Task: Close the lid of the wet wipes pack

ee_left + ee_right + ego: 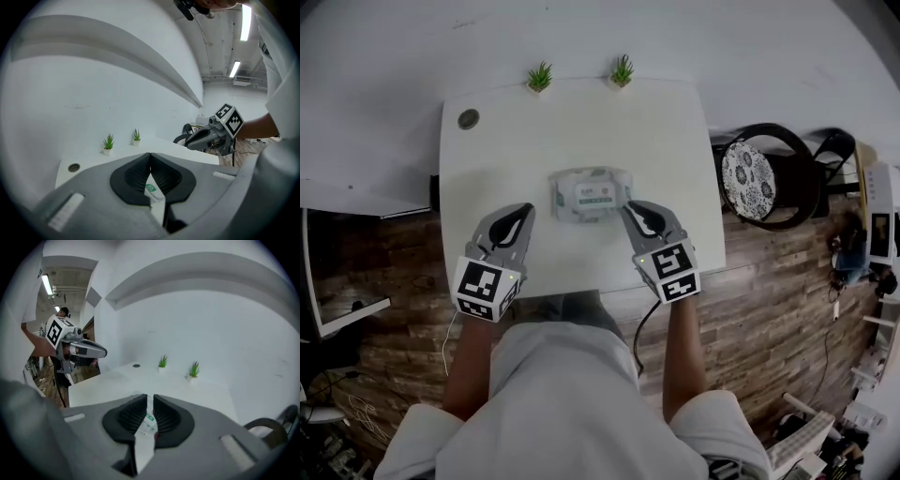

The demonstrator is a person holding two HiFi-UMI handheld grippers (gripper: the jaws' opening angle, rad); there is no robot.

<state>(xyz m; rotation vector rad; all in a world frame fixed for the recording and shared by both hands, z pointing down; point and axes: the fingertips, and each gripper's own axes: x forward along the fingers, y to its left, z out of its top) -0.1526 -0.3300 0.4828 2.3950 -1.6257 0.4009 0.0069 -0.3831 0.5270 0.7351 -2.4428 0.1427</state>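
Your table (pixel 666 141) carries the pack (pixel 591 194) near its middle. Your left gripper (pixel 523 212) sits left of the pack, apart from it, jaws together at the tips and empty. Your right gripper (pixel 631 208) points just beside the pack's right edge, jaws all but together, holding nothing. Two plants (pixel 540 77) stand at the far edge.
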